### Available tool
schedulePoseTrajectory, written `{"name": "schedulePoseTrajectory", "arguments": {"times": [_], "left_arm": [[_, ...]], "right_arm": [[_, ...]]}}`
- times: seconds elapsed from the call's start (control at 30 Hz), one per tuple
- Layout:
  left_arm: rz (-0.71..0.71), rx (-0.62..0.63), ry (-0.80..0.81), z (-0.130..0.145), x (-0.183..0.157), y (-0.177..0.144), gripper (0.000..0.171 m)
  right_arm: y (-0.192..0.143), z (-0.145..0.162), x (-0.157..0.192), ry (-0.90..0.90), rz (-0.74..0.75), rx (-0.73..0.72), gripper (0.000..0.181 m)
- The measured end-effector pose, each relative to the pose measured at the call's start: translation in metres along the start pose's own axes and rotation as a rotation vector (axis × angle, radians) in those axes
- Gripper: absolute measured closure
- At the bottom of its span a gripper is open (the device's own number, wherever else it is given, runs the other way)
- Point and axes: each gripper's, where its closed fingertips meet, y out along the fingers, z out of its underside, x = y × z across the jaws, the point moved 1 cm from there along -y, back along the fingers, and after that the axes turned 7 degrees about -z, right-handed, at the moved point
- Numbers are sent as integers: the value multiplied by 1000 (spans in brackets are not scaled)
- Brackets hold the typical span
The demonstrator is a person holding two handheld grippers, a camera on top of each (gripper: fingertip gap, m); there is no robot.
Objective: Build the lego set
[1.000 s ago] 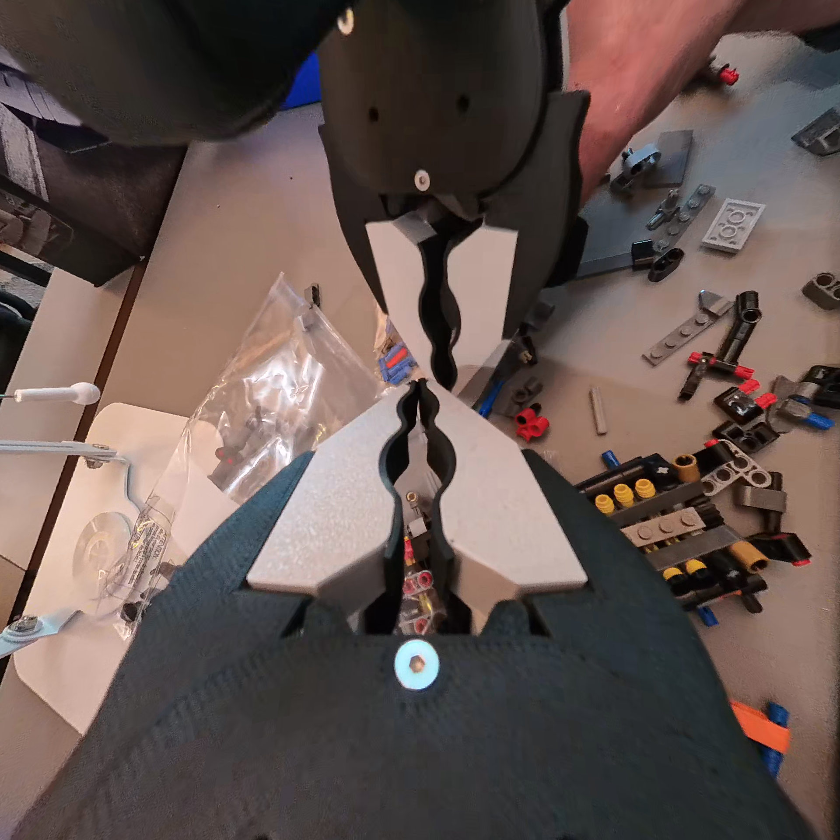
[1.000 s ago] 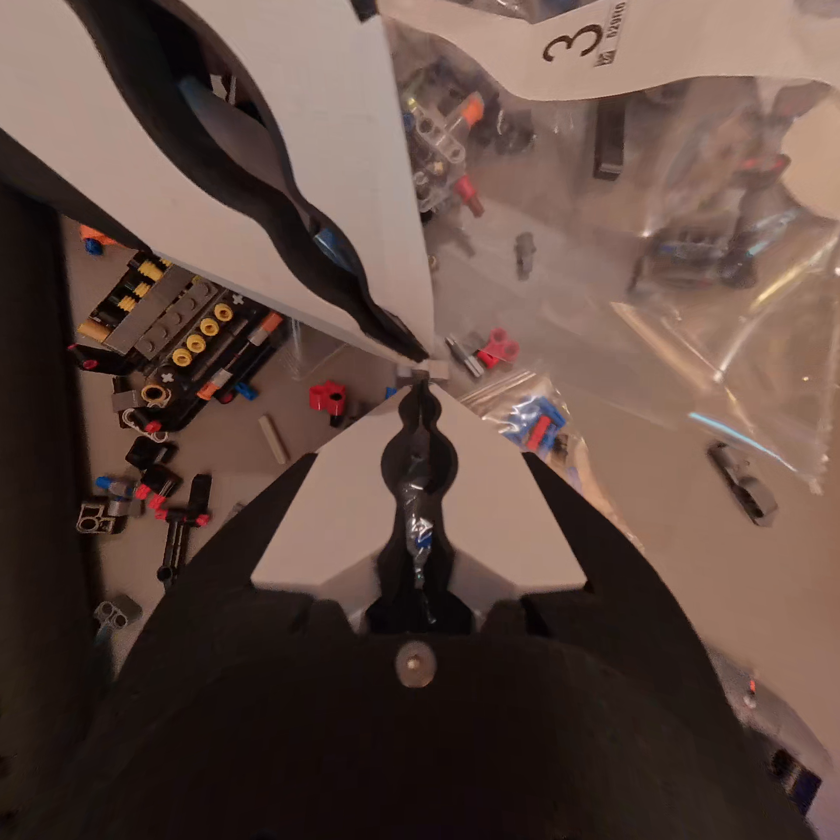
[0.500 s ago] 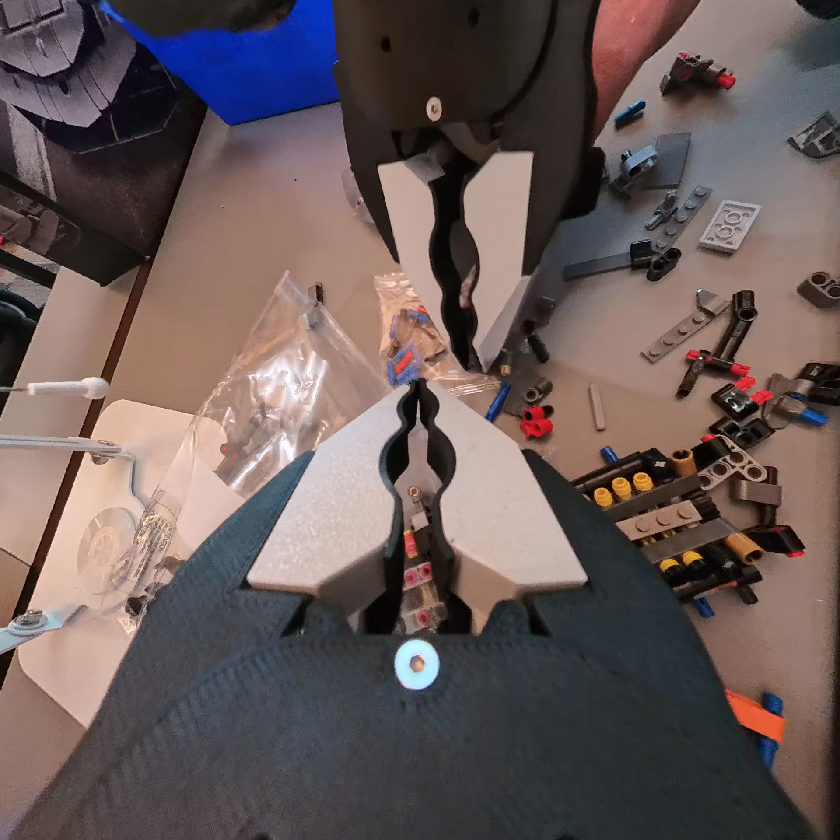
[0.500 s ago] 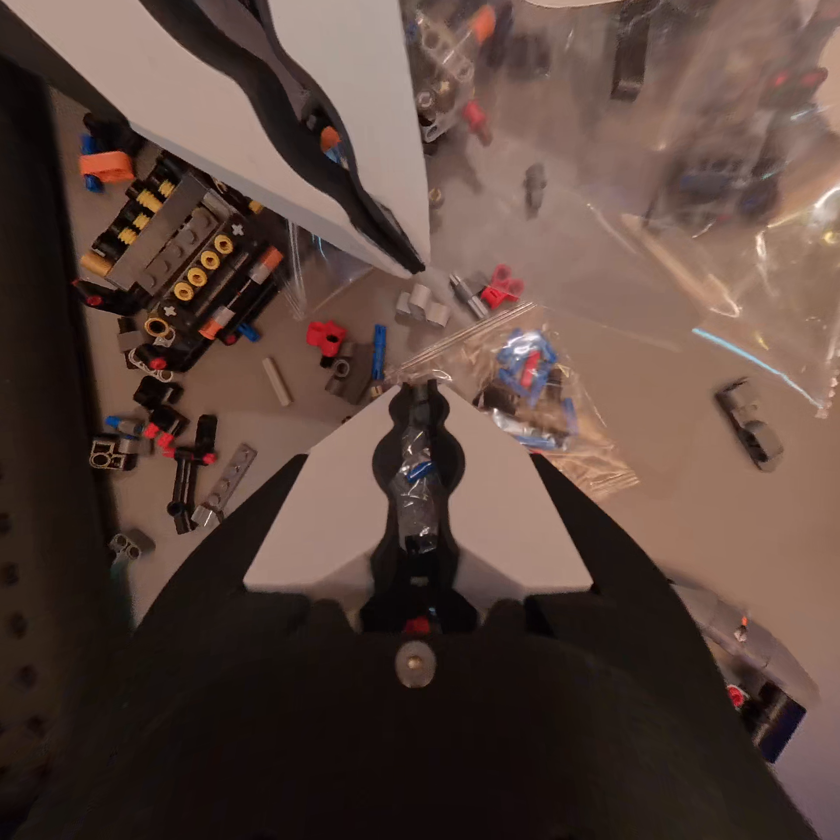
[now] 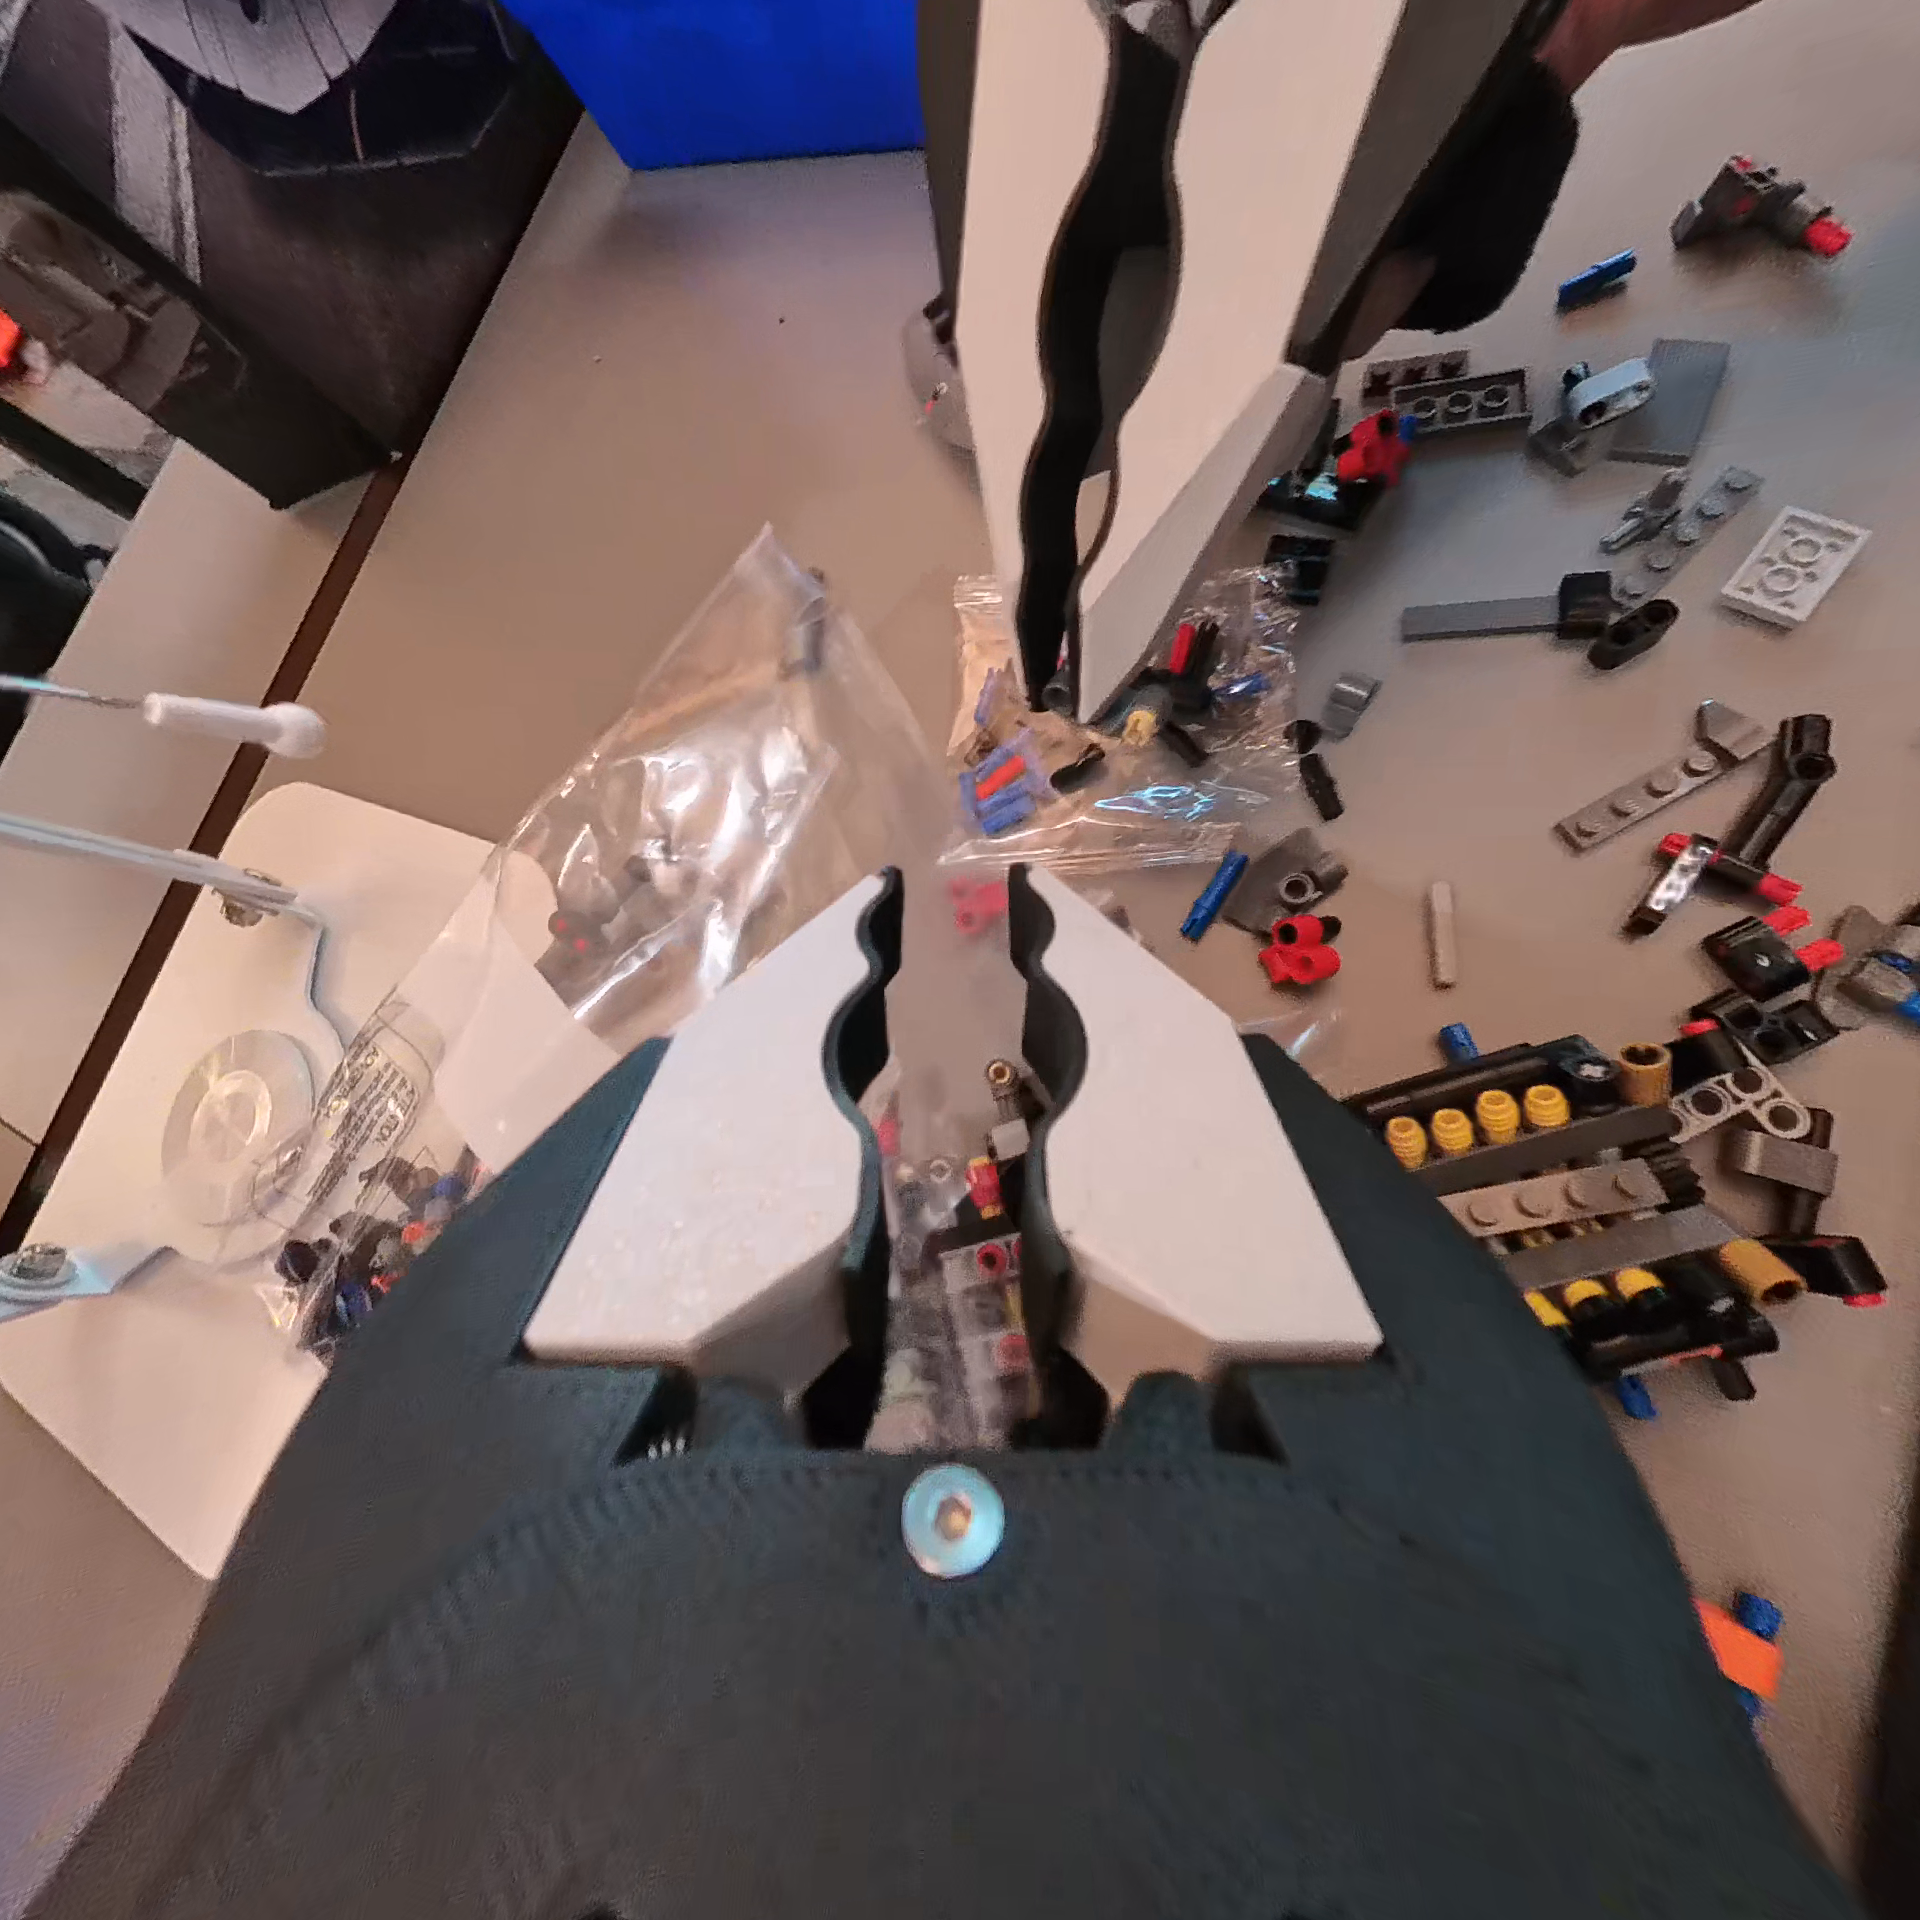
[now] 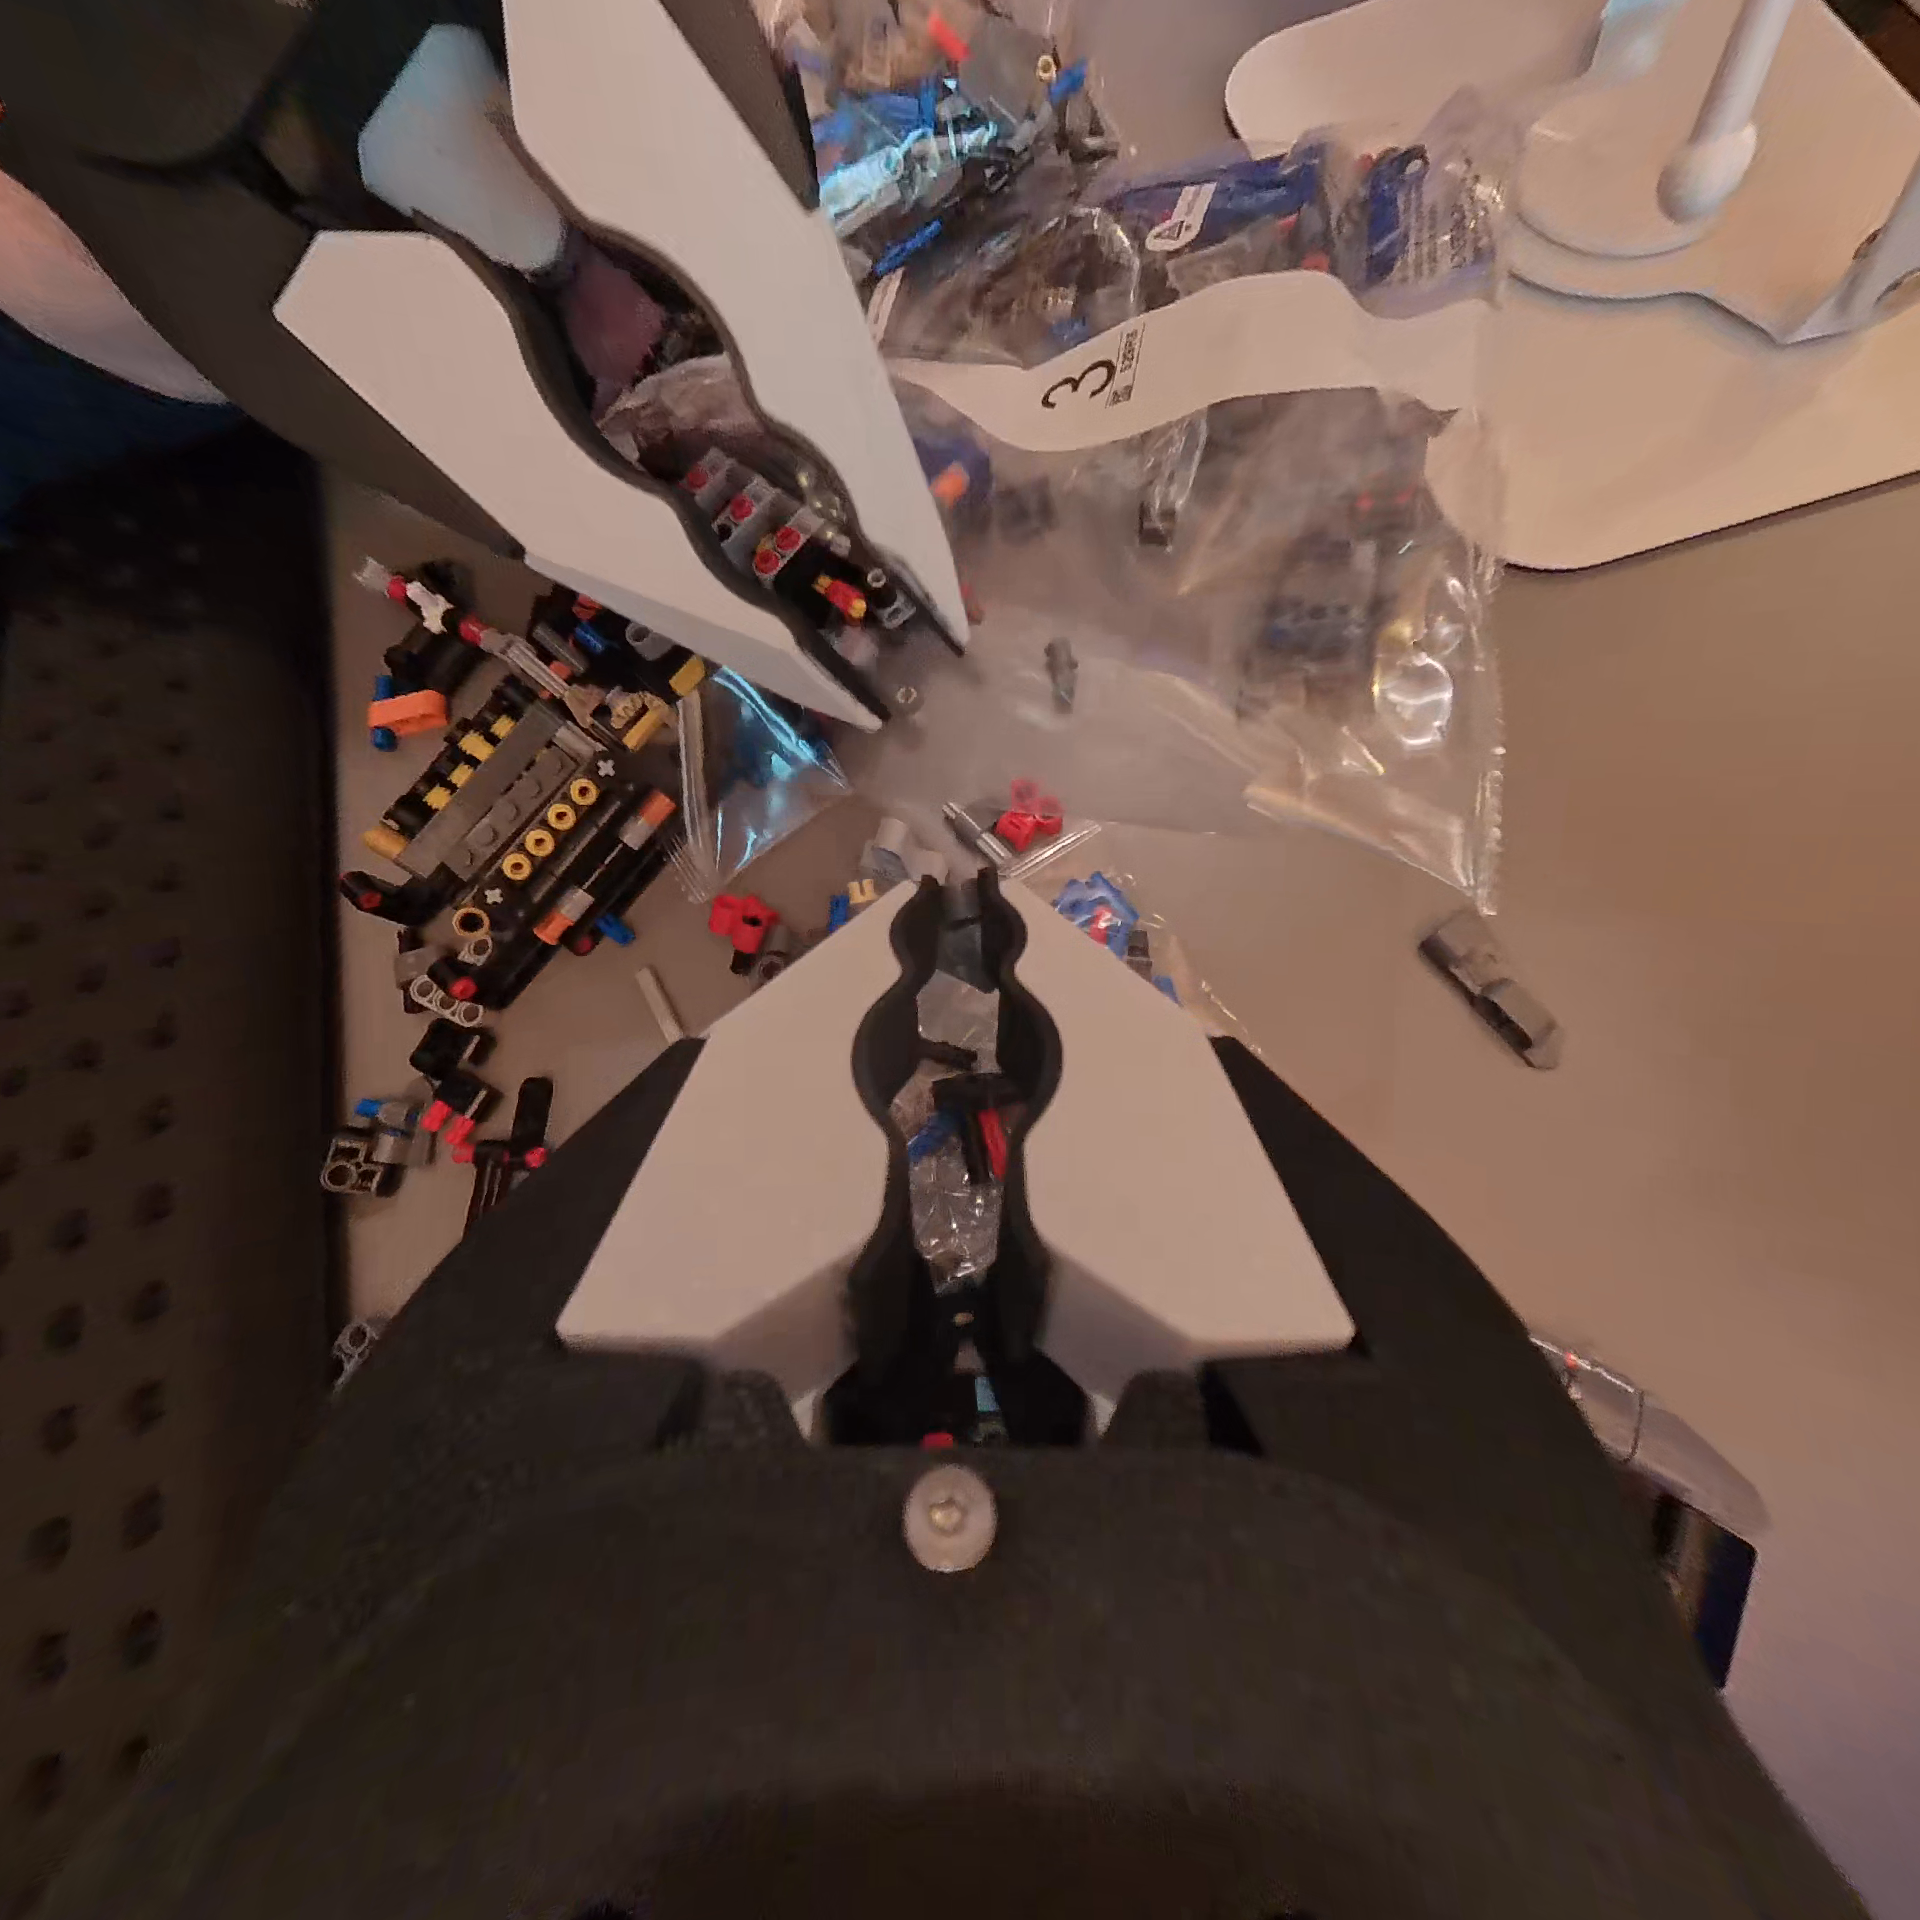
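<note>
Left tongs (image 5: 954,883) now parted; clear crinkled bag (image 5: 1122,769) holds small bricks.

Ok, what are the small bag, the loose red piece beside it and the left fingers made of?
Small bag: thin clear plastic film, glossy; it crinkles and throws bright glints.
Red piece: hard moulded plastic, smooth, slight sheen on its rounded edges.
Left fingers: likely printed plastic, matte pale grey with a fine speckled grain; dark wavy inner pads, material unclear.

white lamp base (image 5: 260,1039) at table's left edge | blue bin (image 5: 748,73) beyond far edge
</note>
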Motion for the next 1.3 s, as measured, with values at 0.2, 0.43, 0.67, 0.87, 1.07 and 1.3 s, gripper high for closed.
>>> {"name": "schedulePoseTrajectory", "arguments": {"times": [0.2, 0.43, 0.67, 0.87, 1.07, 1.3], "left_arm": [[34, 54, -85, 11, 5, 1, 133], [57, 96, -119, 23, 8, 2, 146], [47, 76, -117, 20, 11, -1, 171], [-3, 18, -153, 11, 26, -10, 171], [-5, -9, -176, 7, 35, -11, 171], [-23, -78, -197, -3, 45, -20, 171]], "right_arm": [[-3, -2, -2, 6, 10, -21, 177], [0, -1, -3, 1, 14, -12, 177], [0, -10, 0, -24, 21, -47, 177], [15, -18, -3, -18, 41, -46, 177], [28, -38, 18, -103, -12, -64, 177], [57, -50, 10, -134, 58, -23, 177]]}}
